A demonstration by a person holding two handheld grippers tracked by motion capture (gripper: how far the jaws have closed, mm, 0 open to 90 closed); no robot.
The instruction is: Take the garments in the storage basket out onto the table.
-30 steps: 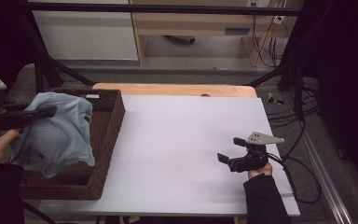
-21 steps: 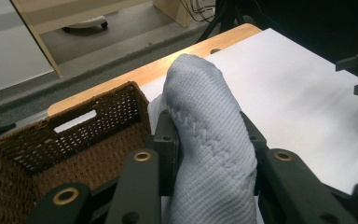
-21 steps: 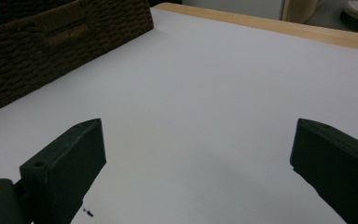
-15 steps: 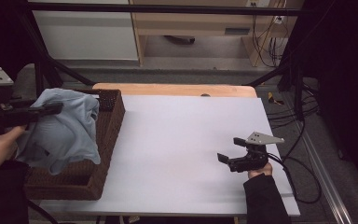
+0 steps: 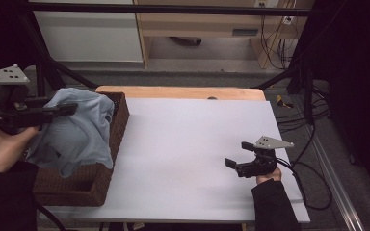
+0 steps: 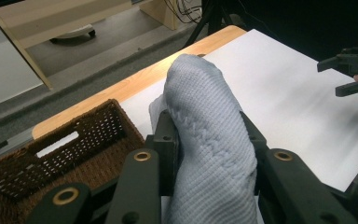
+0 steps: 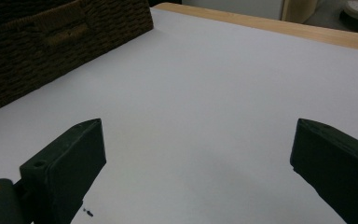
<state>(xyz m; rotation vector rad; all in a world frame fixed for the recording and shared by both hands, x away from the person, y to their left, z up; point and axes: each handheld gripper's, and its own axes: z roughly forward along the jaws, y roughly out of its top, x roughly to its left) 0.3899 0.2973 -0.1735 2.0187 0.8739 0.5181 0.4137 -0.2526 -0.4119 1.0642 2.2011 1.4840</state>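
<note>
At the table's left edge, your left gripper (image 5: 70, 109) was clamped on a light blue cloth (image 5: 77, 132). In the left gripper view both jaws pinched a bunched fold of the cloth (image 6: 207, 140), with knit fabric bulging up between and past them. You held it raised over the wicker basket (image 5: 84, 185), which sat at the table's near-left corner. Most of the cloth hung down over the basket's right wall and into it; whether the lower end touched the basket floor, cannot tell.

Your right gripper (image 5: 235, 159) sat near the table's right edge, toward the near side, jaws spread wide with nothing between them. In the right gripper view only bare white table (image 7: 205, 107) lay between the jaws, with the basket (image 7: 51, 42) well apart at the far side.

Handling judgement: the cloth looked soft, light and floppy, a ribbed knit, not slippery and not fragile. It drapes and folds under its own weight, so a pinch on a bunched fold, as you had, should hold it. To spread it on the table you would likely need a second hold on a free hem or corner with the right gripper. Risk: the hanging part could snag on the rough wicker rim while lifting clear. The basket looked stiff and heavier than the cloth, but a snag might drag it.
</note>
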